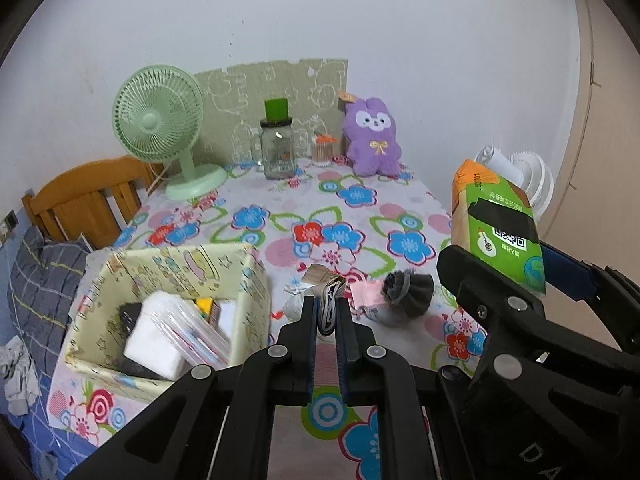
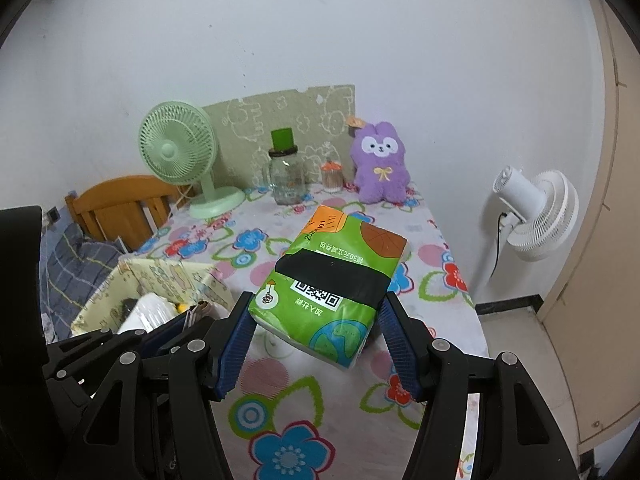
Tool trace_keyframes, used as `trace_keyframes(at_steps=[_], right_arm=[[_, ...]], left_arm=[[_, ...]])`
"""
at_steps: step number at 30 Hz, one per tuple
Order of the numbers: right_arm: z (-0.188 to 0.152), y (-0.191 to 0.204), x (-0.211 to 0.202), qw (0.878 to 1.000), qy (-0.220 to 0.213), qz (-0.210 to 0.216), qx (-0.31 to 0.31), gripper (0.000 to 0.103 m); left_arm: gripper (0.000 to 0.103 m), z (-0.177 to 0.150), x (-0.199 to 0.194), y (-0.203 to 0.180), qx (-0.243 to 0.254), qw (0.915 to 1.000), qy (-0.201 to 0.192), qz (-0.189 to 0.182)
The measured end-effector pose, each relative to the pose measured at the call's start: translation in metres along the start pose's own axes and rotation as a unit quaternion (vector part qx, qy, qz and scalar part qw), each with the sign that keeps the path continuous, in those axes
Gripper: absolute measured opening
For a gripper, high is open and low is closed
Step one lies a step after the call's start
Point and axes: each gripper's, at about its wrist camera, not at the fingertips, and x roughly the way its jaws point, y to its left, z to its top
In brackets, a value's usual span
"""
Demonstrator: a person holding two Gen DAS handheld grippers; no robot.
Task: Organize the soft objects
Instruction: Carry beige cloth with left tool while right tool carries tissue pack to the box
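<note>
Left wrist view
- Left gripper: my jaws are clenched on a small folded bundle, striped grey cloth with tan paper at its top, I think, though the jaws hide most of it.
- Bundle handling: I judge it light and limp; a pinch across the fold keeps it from unrolling.
- Storage box: pale patterned fabric box just left of my jaws, open-topped, already carrying a white pad and a clear pouch.
- Dark sock ball: lying on the surface right of my jaws, beside a pink scrap; soft, best taken across the middle.
- Tissue pack: held up at the right edge of this view, in the other gripper.

Right wrist view
- Right gripper: jaws spread wide and grasping the tissue pack by its near end, off the surface, tilted away from me.
- Pack handling: I judge it light and squashy with a slick plastic wrap; a grip across the short sides holds, but too hard will crush it.
- Surface: flowered cloth, flat, mostly bare in the middle.
- Back row: green fan, glass jar, purple plush rabbit against the wall.
- Room: white standing fan at the right, wooden chair and bedding at the left.
</note>
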Motion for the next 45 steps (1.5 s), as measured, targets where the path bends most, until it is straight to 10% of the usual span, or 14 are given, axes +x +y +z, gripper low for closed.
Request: trace_keyframes(at_steps=[45], right_arm=[[0.026,0.117,0.042,0.997,0.018,0.066,-0.043,0.065]], left_arm=[[0.006,0.011,0.001,0.121,-0.018,0.9983,-0.018,0.052]])
